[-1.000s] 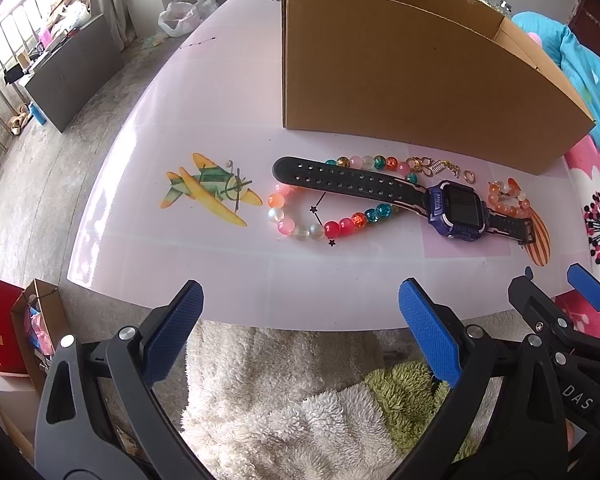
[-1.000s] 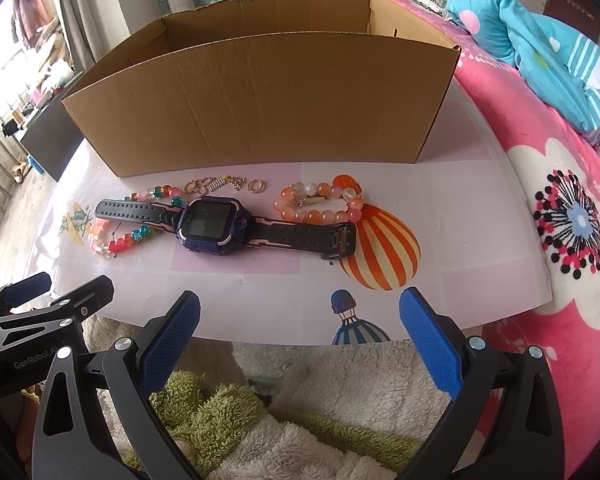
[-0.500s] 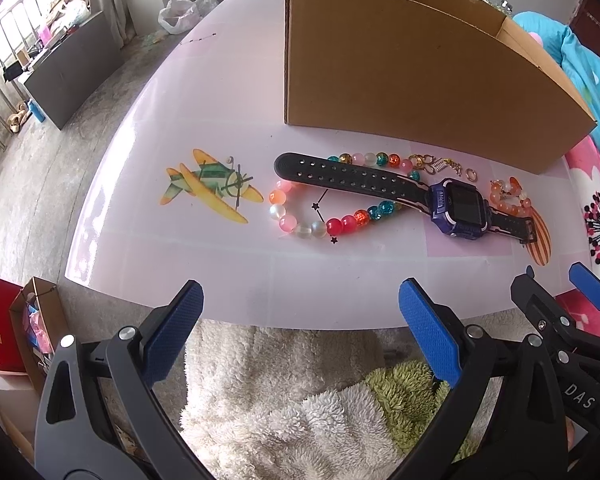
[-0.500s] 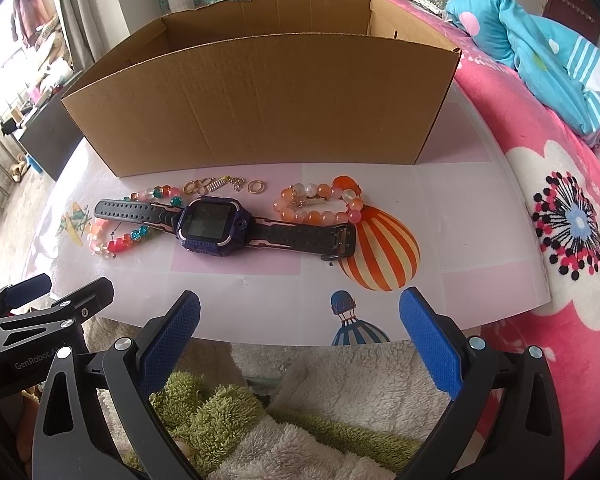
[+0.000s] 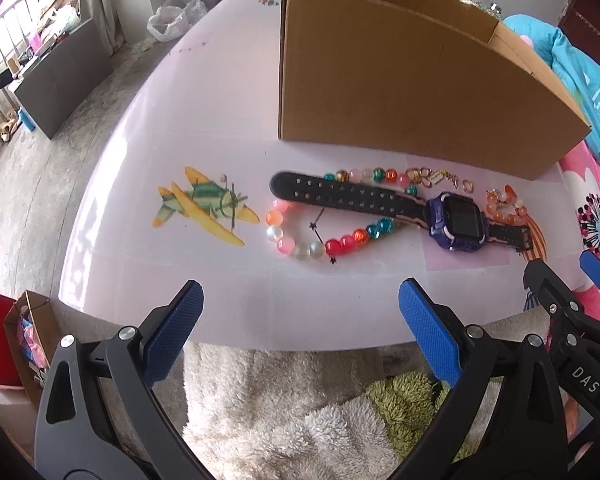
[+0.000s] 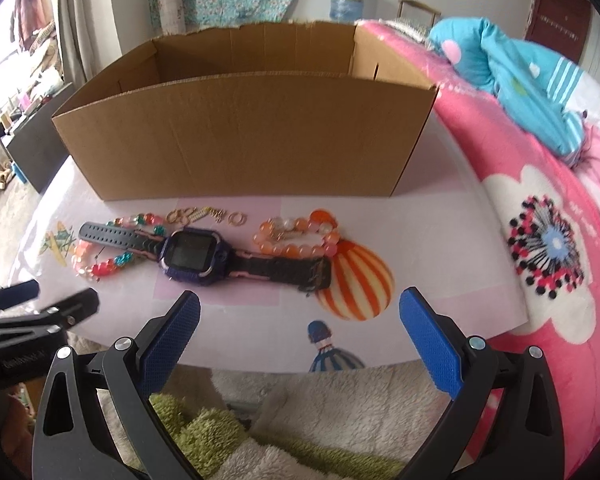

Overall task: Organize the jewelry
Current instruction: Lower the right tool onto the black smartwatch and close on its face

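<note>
Left gripper [image 5: 300, 320]: fingers spread wide, holding nothing, low at the near edge of the table [image 5: 220, 120].
Bead bracelet [image 5: 300, 246]: many colours, flat on the table, partly under the watch strap.
Watch [image 6: 204, 258]: lies flat across the middle, dark screen up.
Gold pieces [image 6: 204, 214]: small, between watch and box [image 6: 240, 136].
Orange bracelet [image 6: 300, 236]: just beside the watch, at its right end.
Right gripper [image 6: 300, 320]: fingers wide apart, empty, near the table edge.
</note>
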Demonstrator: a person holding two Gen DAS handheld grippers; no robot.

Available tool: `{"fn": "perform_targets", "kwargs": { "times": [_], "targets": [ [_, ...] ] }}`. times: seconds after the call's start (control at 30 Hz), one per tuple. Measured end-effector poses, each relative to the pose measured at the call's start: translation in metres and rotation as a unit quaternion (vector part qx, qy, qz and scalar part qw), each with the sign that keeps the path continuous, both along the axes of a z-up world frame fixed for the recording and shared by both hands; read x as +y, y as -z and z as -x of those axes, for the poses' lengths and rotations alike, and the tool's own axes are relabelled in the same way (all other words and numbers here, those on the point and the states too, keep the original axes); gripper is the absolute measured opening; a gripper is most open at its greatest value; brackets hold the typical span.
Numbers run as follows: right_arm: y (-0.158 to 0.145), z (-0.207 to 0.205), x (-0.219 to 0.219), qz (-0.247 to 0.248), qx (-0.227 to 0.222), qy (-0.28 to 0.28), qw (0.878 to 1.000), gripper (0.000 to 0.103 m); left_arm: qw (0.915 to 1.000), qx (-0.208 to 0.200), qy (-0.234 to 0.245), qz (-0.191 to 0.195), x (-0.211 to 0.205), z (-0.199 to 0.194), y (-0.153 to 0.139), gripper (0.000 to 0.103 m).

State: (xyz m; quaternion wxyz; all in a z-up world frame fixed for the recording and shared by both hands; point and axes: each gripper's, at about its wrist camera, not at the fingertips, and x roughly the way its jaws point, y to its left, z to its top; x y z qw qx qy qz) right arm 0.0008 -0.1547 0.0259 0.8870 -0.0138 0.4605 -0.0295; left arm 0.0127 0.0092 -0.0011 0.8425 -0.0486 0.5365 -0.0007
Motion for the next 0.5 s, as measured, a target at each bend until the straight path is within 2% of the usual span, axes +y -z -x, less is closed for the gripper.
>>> {"fn": "perform_targets", "kwargs": {
  "times": [0.13, 0.3, 0.33, 0.4, 0.5],
  "targets": [
    [-0.002, 0.0, 0.002, 0.009, -0.019, -0.016, 1.0, 0.097, 0.9995, -0.031, -0.003, 0.003, 0.005, -0.002, -0.01, 0.095],
    [-0.006, 0.002, 0.002, -0.016, -0.04, -0.039, 0.998, 0.097, 0.9974, -0.071, 0.011, 0.01, 0.009, -0.007, -0.018, 0.095],
    [-0.008, 0.004, 0.001, -0.025, -0.054, -0.043, 0.997, 0.097, 0.9964, -0.081, 0.018, 0.019, 0.009, -0.007, -0.02, 0.095],
    [-0.013, 0.008, -0.001, -0.037, -0.082, -0.052, 0.995, 0.097, 0.9903, -0.114, 0.039, 0.068, 0.014, -0.002, -0.024, 0.095],
    [-0.016, 0.01, 0.0, -0.041, -0.1, -0.063, 0.992, 0.097, 0.9874, -0.127, 0.033, 0.089, 0.021, -0.003, -0.029, 0.095]
  ]
}}
